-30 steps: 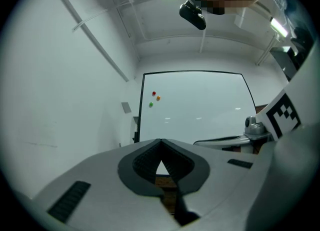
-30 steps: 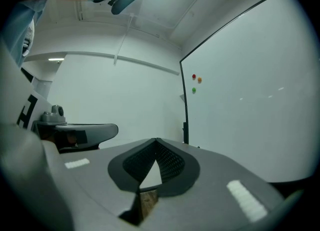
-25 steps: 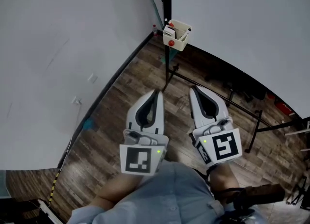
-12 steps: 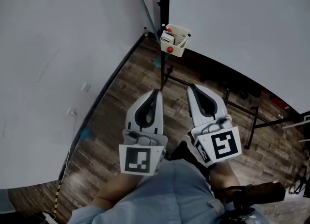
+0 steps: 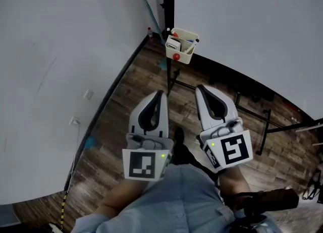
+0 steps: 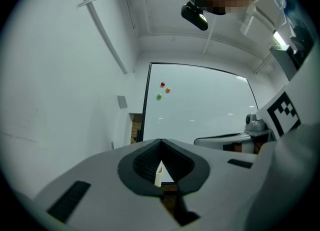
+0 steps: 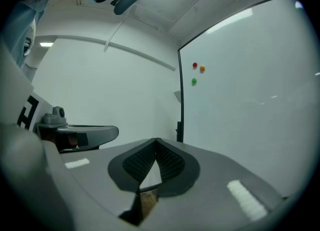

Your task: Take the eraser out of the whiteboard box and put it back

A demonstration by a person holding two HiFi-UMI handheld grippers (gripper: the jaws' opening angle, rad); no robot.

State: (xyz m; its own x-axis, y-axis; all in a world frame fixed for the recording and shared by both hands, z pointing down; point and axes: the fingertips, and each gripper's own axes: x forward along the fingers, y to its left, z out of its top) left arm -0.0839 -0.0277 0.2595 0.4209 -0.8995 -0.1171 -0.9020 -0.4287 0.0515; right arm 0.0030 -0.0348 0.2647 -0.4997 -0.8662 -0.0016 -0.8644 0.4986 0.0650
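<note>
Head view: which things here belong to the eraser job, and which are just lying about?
Part of the job:
whiteboard box, hung at the board's edge, contents too small to name
left hand-held gripper, shut, empty
right hand-held gripper, shut, empty

Just there:
whiteboard
wall socket
wooden floor

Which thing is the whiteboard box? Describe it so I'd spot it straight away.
Find the big white whiteboard at the right of the head view. At its bottom corner nearest the grey wall, beside the black upright post, hangs a small cream plastic box, open on top. It alone carries a round red spot on its outside.
</note>
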